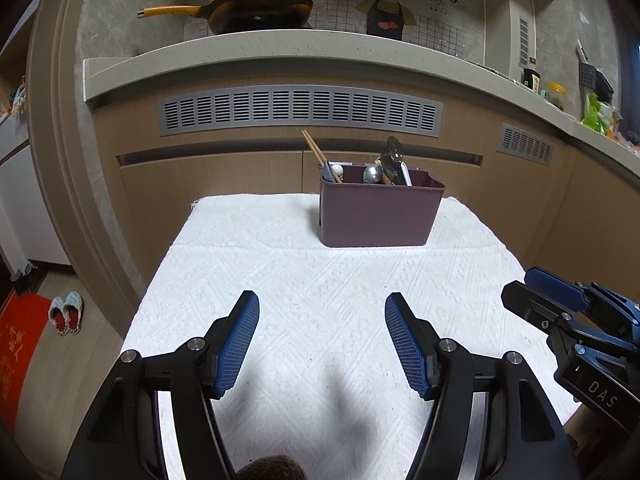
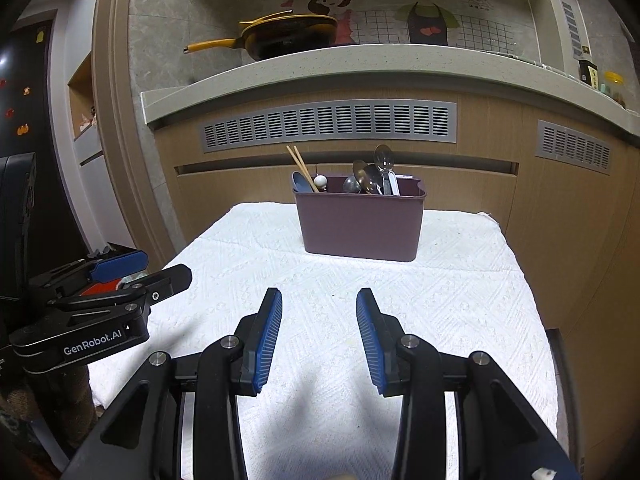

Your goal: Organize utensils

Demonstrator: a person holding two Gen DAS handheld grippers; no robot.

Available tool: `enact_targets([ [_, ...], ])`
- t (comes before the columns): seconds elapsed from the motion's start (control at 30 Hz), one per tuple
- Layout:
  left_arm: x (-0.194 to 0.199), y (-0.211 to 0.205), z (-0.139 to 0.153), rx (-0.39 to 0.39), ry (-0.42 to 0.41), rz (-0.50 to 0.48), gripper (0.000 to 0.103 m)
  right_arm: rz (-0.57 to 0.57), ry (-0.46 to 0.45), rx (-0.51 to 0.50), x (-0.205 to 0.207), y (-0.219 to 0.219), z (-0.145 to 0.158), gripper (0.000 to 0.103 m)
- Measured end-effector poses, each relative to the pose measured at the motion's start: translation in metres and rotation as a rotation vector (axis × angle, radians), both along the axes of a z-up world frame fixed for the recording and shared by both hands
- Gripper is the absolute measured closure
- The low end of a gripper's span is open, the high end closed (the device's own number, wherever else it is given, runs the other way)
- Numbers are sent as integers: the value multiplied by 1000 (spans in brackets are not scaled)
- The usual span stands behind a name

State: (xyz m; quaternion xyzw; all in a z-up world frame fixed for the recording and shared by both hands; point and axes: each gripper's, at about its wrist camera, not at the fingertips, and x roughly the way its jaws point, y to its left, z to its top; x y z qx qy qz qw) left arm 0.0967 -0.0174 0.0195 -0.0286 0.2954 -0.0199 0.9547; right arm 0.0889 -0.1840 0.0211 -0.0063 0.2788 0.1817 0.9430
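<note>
Left fingers (image 1: 322, 336): spread wide, empty, hovering over white cloth (image 1: 320, 280).
Right fingers (image 2: 319, 334): parted narrower, nothing between.
Tabletop: bare ahead of both.
Utensil caddy (image 2: 360, 224): well ahead at far edge; chopsticks (image 2: 299, 168) left compartment, spoons (image 2: 376, 176) right, apparently sorted by kind.
Judgement: probably task finished.

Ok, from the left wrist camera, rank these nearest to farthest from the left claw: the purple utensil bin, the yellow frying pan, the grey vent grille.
1. Purple utensil bin, on the white cloth ahead of the left claw.
2. Grey vent grille, in the cabinet front behind the bin.
3. Yellow frying pan, up on the counter, farthest back.
</note>
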Motion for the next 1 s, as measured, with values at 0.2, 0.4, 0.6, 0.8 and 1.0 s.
enact_targets([
  [0.2,-1,-2,0,7,-2,-5,37,2,-3,-2,1,-2,-1,67],
  [0.4,-1,-3,0,13,0,-10,37,3,-6,-5,1,-2,0,67],
  [0.6,0,-2,0,12,5,-12,37,-2,-10,-9,2,-2,0,67],
  [0.8,0,-3,-1,13,9,-21,37,-15,-12,-13,3,-3,0,66],
  [1.0,-1,-3,1,11,2,-28,37,-37,-29,-26,4,-2,2,66],
])
